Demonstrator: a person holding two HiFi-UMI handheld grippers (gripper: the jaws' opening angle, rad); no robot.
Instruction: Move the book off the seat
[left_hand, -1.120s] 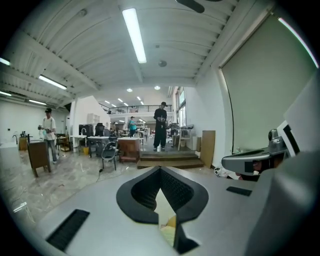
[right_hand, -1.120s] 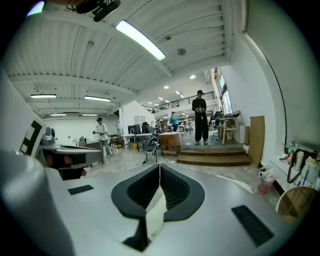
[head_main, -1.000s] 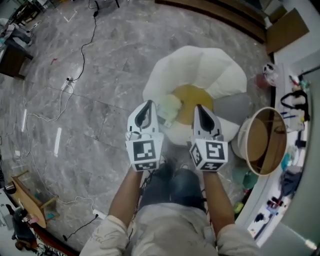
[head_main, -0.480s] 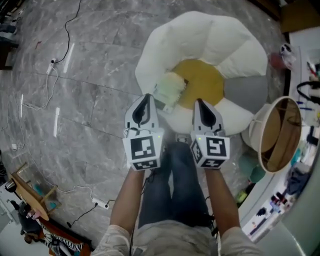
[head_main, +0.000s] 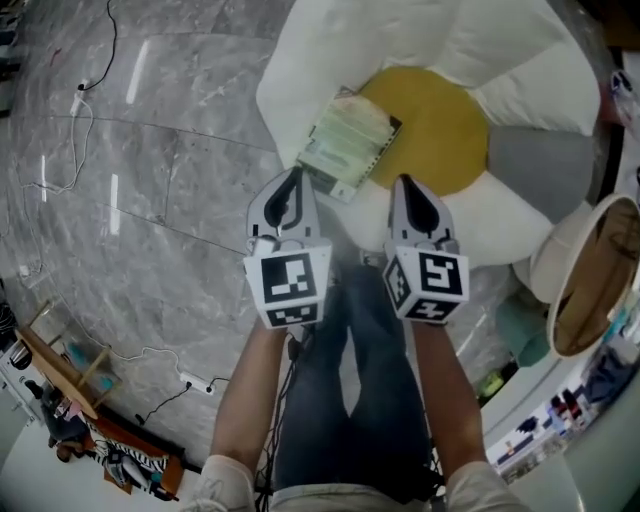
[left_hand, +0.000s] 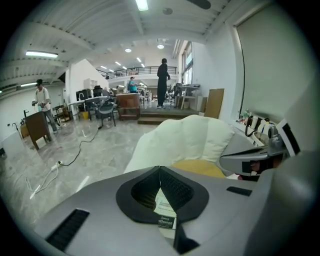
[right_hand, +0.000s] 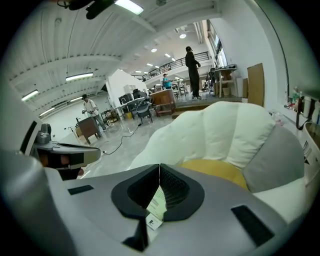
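A pale green book (head_main: 347, 143) lies flat on the front left of a flower-shaped seat (head_main: 330, 50) with white petals and a yellow centre (head_main: 440, 130). My left gripper (head_main: 293, 172) hangs just short of the book's near edge, jaws shut with nothing in them. My right gripper (head_main: 405, 181) is level with it, over the seat's front rim to the book's right, also shut with nothing held. Part of the book (left_hand: 164, 210) shows through the gap below the left gripper (left_hand: 159, 168). The same book (right_hand: 157, 206) shows below the right gripper (right_hand: 159, 166).
A grey cushion (head_main: 535, 165) sits at the seat's right. A round wooden-topped side table (head_main: 590, 275) stands to the right, beside a cluttered counter. Cables (head_main: 95, 60) trail over the marble floor at left. People (left_hand: 163, 82) stand far across the hall.
The person has stepped closer to the seat. Seat and book now fill the upper view, and both shut grippers have come up to the seat's front edge near the book.
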